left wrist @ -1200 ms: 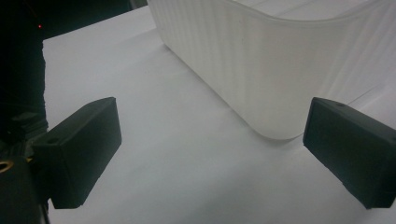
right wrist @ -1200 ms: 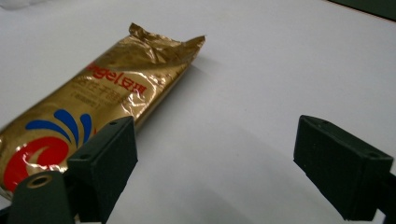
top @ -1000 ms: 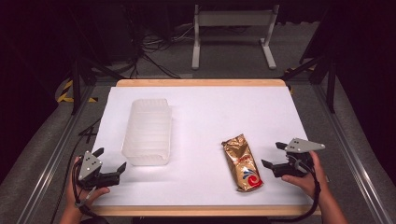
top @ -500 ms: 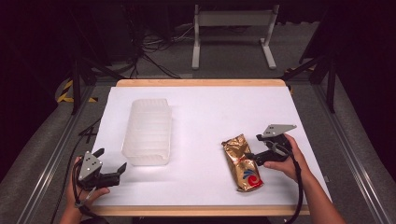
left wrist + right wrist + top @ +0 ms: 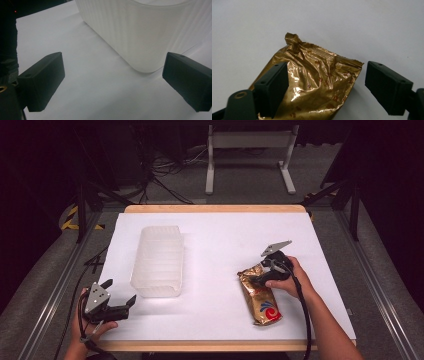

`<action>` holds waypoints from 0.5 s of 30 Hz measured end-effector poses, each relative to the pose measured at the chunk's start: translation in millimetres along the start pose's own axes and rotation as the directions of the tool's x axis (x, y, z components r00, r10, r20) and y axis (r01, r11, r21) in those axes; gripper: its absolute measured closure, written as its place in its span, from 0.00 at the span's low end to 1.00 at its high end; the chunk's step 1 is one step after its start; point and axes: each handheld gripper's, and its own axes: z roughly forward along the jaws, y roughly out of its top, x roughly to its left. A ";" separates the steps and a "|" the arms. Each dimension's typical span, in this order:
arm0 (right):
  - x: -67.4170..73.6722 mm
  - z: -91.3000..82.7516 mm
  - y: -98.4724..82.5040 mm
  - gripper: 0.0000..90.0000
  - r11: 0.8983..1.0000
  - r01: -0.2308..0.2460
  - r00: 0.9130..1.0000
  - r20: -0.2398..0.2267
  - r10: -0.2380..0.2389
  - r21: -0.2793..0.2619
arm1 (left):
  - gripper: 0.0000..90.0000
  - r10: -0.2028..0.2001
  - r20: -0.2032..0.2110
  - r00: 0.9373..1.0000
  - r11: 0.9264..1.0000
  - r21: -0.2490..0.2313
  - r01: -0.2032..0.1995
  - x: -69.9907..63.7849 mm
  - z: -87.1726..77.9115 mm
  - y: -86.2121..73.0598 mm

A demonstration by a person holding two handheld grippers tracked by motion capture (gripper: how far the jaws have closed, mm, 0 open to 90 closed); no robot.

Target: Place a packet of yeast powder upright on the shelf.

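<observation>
With its fingers spread wide and empty over the gold packet (image 5: 312, 82), the right gripper (image 5: 327, 87) likely needed to straddle the crumpled top before closing.

White table (image 5: 215, 240) w/ wood edge: clear ribbed tub (image 5: 157, 261) left, gold pouch (image 5: 260, 294) right.

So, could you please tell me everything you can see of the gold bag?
The gold bag is a crinkled, shiny foil pouch with a red and blue emblem near its near end. It lies flat on the white table, right of centre, its crimped, twisted far end under the open right gripper, whose jaws straddle it. Whether they touch it is unclear.
</observation>
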 end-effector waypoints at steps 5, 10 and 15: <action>-11.3 9.4 2.3 0.22 0.997 -0.075 0.996 -0.055 0.077 0.030 | 0.06 0.002 0.006 1.000 1.000 0.002 -0.002 -0.2 0.2 -0.1; -16.0 13.0 2.3 0.40 0.992 -0.113 0.984 -0.132 0.119 0.049 | 0.06 0.004 0.009 1.000 1.000 0.004 -0.004 -0.6 0.9 0.0; -13.8 13.4 4.0 0.62 0.993 -0.102 0.979 -0.171 0.110 0.055 | 0.06 0.007 0.013 1.000 1.000 0.008 -0.007 -0.8 1.6 0.0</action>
